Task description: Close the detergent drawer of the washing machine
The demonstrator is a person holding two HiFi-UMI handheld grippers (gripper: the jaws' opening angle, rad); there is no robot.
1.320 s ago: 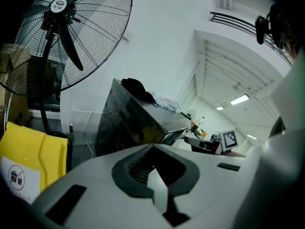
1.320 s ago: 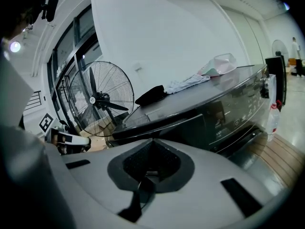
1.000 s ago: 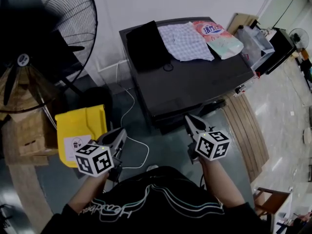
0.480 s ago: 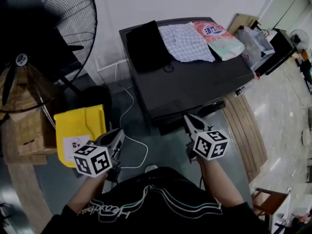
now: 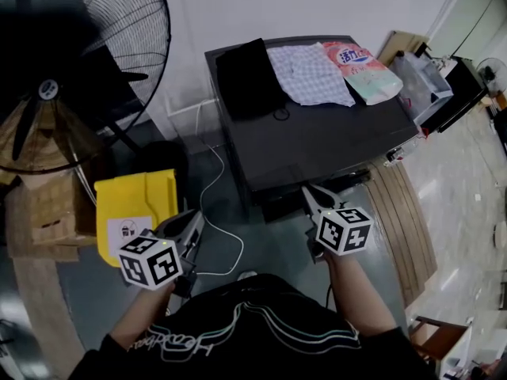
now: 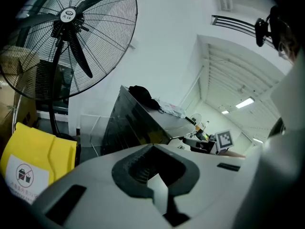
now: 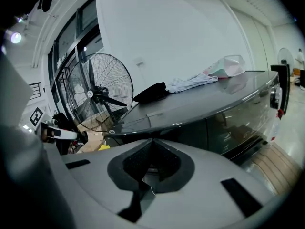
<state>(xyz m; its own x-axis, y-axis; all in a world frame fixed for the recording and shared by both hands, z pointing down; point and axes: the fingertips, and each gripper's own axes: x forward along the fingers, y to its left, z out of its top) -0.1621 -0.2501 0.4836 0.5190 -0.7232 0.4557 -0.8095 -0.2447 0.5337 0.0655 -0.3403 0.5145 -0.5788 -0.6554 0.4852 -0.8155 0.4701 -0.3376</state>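
Barely shifted, left gripper (image 5: 192,218) and right gripper (image 5: 308,191) show jaws closed, empty; washing machine (image 5: 317,137) drawer indistinct.

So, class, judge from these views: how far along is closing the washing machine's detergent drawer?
Done: nothing yet; neither gripper appears to touch the washing machine. In hand: the right gripper, jaws together, empty, points at the machine's front edge; the left gripper, also shut and empty, hangs near the yellow bin. Left: reaching and pushing in the drawer, which I cannot make out here.
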